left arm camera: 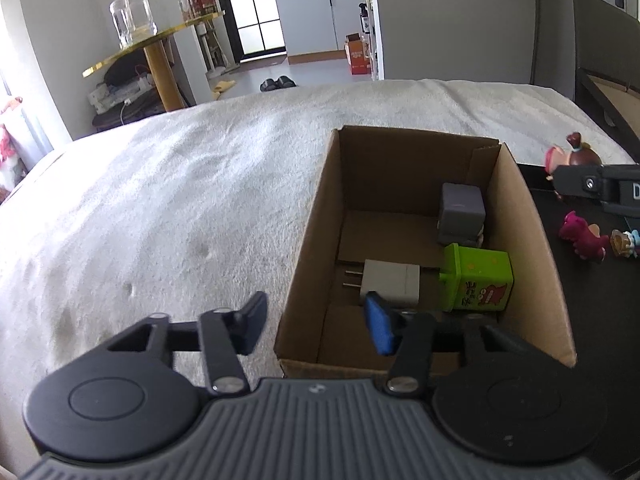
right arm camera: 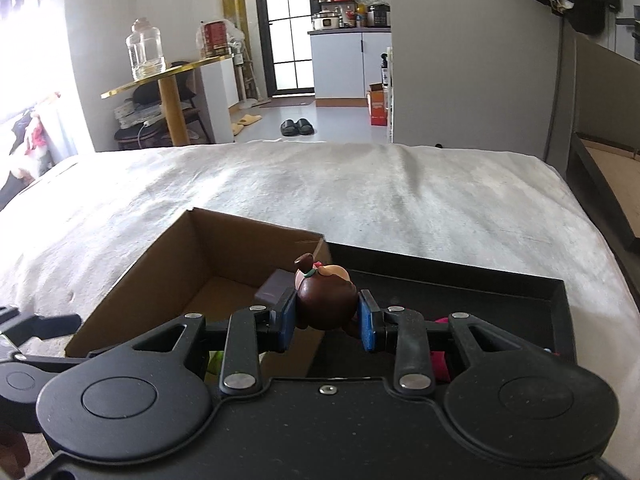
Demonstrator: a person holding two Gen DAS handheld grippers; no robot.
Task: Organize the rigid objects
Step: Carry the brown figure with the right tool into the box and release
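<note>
1 white bedspread [right arm camera: 360, 200] under cardboard box [left arm camera: 400, 184], kitchen doorway beyond.

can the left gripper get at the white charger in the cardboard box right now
Probably yes. The left gripper is empty, fingers apart, straddling the near-left wall of the open-topped cardboard box. The white charger lies flat just beyond, nothing covering it, though the green toy sits close against its far side.

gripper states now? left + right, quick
Left tool: open, nothing between its pads, straddling the near-left corner of the cardboard box.
Right tool: shut on the brown-haired figurine.
</note>
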